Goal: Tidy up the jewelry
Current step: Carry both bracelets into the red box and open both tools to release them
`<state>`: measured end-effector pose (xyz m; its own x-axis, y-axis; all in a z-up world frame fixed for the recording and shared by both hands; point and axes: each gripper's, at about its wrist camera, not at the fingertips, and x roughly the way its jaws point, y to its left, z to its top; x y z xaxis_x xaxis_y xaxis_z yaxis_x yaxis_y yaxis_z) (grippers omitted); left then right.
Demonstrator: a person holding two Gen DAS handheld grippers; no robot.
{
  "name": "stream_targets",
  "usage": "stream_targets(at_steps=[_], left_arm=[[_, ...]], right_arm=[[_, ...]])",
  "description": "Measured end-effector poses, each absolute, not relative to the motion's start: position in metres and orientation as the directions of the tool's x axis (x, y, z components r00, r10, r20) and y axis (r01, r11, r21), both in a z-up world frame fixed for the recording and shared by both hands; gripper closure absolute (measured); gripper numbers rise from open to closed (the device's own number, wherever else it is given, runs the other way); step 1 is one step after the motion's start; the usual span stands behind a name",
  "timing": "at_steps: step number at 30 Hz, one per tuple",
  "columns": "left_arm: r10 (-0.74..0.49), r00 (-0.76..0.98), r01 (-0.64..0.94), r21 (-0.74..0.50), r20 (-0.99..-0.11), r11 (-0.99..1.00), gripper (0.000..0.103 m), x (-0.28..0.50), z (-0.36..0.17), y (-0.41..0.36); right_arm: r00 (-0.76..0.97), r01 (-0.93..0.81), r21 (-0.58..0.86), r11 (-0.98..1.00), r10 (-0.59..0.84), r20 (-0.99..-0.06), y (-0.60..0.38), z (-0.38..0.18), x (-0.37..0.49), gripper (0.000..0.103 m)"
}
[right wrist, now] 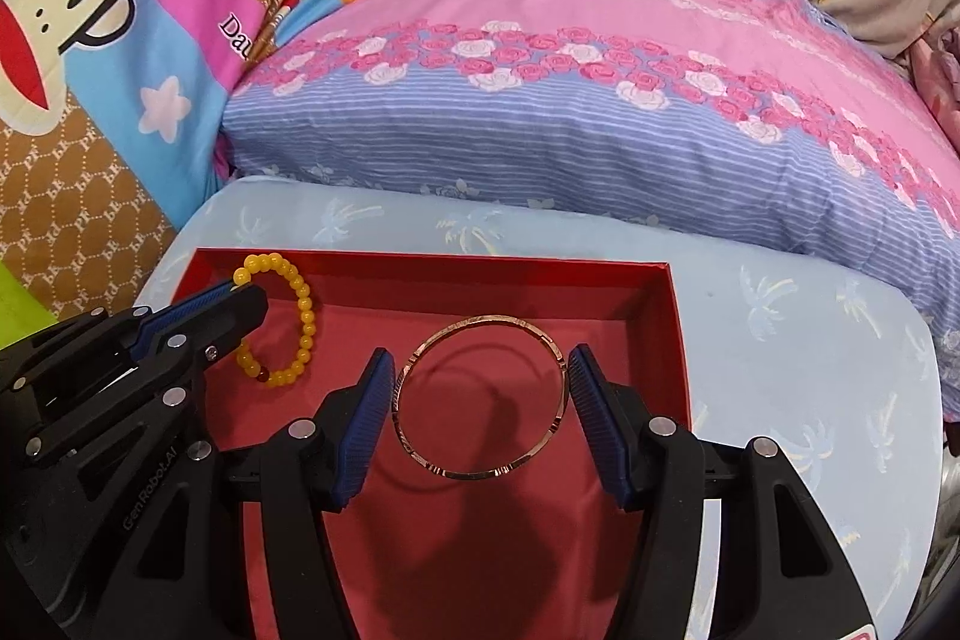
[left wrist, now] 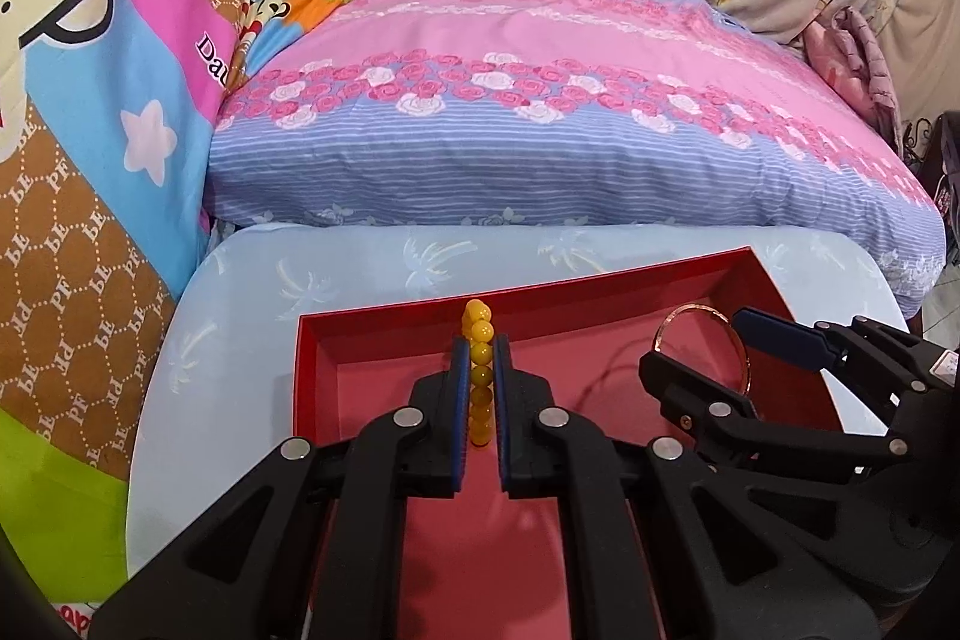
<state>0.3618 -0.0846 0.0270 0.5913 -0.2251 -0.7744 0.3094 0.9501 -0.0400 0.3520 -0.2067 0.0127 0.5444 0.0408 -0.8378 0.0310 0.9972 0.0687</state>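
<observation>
While both pieces hang over the red box (right wrist: 672, 316), my left tongs (left wrist: 480, 370) pinch the yellow bead bracelet (left wrist: 480, 376) and my right tongs (right wrist: 480, 394) clasp the gold bangle (right wrist: 480, 397); I think only dropping them in remains.

Bright even indoor light, soft shadows in red box (right wrist: 654, 298), sharp focus, fisheye-curved dark corners

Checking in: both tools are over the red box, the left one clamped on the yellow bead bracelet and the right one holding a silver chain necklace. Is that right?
Not quite. The right tool holds a thin rose-gold bangle, a rigid ring, not a chain necklace; the right wrist view shows it spanning the two pads. The rest stands: both tools are over the red box, and the left tool is clamped on the yellow bead bracelet.
</observation>
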Motion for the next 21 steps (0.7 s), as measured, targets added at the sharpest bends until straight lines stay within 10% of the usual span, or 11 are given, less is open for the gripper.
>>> stream_targets(at_steps=[21], left_arm=[[-0.153, 0.675, 0.234, 0.013, -0.722, 0.972, 0.049, 0.324, 0.059, -0.068]], right_arm=[[0.627, 0.045, 0.045, 0.998, 0.007, -0.779, -0.206, 0.051, 0.301, 0.044]])
